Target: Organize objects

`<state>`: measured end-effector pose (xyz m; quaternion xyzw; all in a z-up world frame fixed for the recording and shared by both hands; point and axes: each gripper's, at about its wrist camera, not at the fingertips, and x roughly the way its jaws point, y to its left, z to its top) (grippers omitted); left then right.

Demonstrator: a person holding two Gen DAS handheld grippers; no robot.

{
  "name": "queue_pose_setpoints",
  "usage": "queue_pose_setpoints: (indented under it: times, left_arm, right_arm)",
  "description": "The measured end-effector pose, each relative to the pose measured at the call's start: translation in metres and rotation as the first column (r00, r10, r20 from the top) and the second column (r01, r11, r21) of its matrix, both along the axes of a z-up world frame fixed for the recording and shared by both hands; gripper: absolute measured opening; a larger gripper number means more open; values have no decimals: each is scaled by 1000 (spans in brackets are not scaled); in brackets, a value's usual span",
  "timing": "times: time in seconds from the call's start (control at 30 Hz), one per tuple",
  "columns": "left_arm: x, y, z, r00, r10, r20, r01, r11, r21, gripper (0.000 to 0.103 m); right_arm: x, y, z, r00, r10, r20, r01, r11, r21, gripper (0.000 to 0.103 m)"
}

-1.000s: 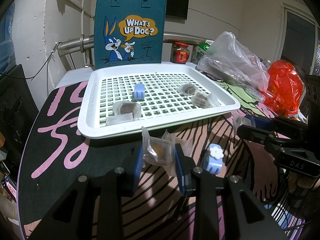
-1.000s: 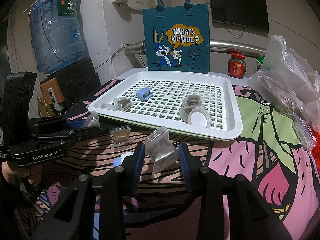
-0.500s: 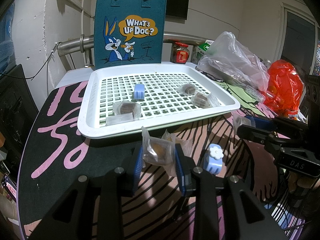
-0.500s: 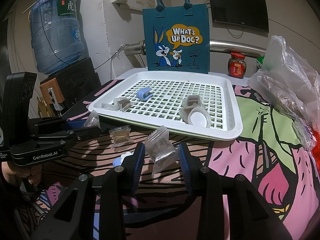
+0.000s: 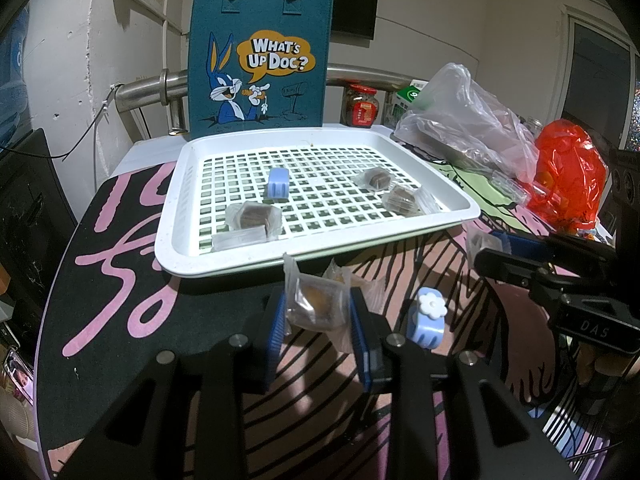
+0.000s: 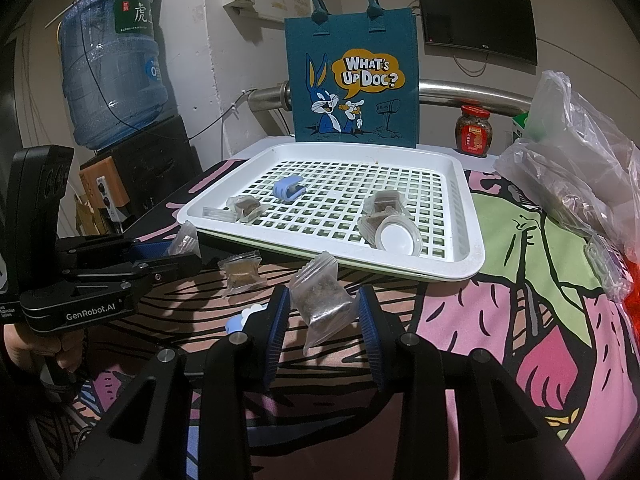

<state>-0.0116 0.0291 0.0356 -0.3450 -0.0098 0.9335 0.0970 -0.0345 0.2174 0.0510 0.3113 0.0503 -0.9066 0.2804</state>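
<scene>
Nothing had shifted over the last second; the left gripper (image 5: 318, 320) stayed clamped on a sachet (image 5: 318, 304) and the right gripper (image 6: 323, 316) on another (image 6: 322, 300), both just off the tray's (image 5: 460, 216) near edge; I judged delivery still pending.

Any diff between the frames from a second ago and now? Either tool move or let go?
No visible change. The left tool stays shut on its clear snack packet, the right tool on its packet of brown bits. The white tray and its contents, the blue flower clip and the loose packet on the mat lie as before.
</scene>
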Motion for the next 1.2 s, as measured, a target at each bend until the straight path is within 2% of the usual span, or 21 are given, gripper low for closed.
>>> queue_pose_setpoints:
  times: [0.63, 0.9, 1.03, 1.2]
  left_arm:
    - [0, 0, 0, 1000, 0, -2, 0, 1000, 3, 29]
    - [2, -14, 2, 1000, 9, -2, -9, 997, 80, 29]
    - [3, -23, 17, 999, 20, -26, -18, 997, 70, 30]
    - [-18, -41, 45, 995, 54, -86, -51, 998, 28, 30]
  right_arm:
    - [0, 0, 0, 1000, -1, 1, 1, 1000, -1, 35]
    - [-4, 5, 0, 999, -5, 32, 6, 999, -39, 34]
    - [-11, 13, 5, 998, -5, 60, 9, 998, -64, 35]
    - [-31, 28, 37, 999, -22, 32, 26, 994, -106, 35]
